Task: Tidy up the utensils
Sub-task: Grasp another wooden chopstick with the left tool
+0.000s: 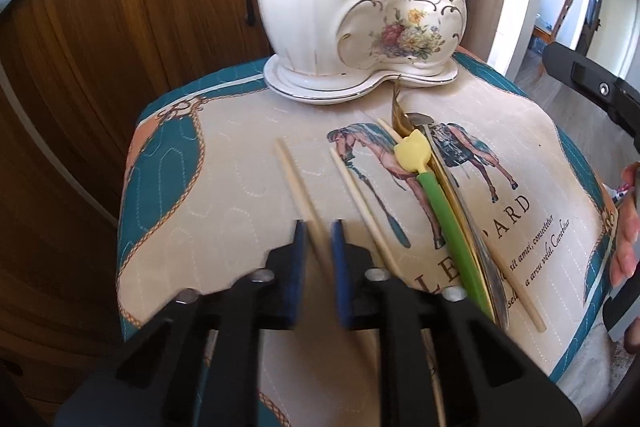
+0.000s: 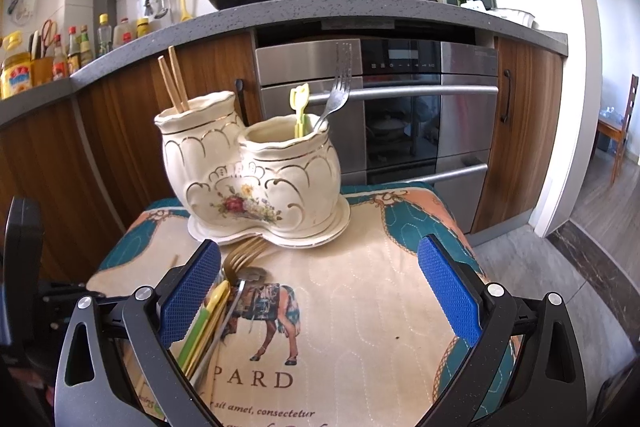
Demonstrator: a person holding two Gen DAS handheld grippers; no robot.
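Note:
A cream ceramic two-pot holder point(image 1: 320, 7) point(image 2: 256, 171) stands on its saucer at the far end of a horse-print cloth. Its tall pot holds two brown chopsticks point(image 2: 174, 79). The low pot holds a steel fork point(image 2: 336, 95) and a yellow-green tulip pick point(image 2: 300, 111). My left gripper point(image 1: 318, 227) is shut on a cream chopstick point(image 1: 292, 175) lying on the cloth. Beside it lie two more cream chopsticks point(image 1: 360, 195), a green-handled tulip utensil point(image 1: 440, 211), a gold fork point(image 1: 400, 115) and a silver spoon point(image 1: 424, 121). My right gripper point(image 2: 320, 245) hovers open, holding nothing.
The cloth point(image 1: 200, 187) covers a small raised stool-like top with drop-offs on all sides. Wooden cabinets point(image 1: 120, 27) and a steel oven point(image 2: 400, 115) stand behind it. Pans sit on the counter above. A person's hand point(image 1: 628, 227) shows at the right edge.

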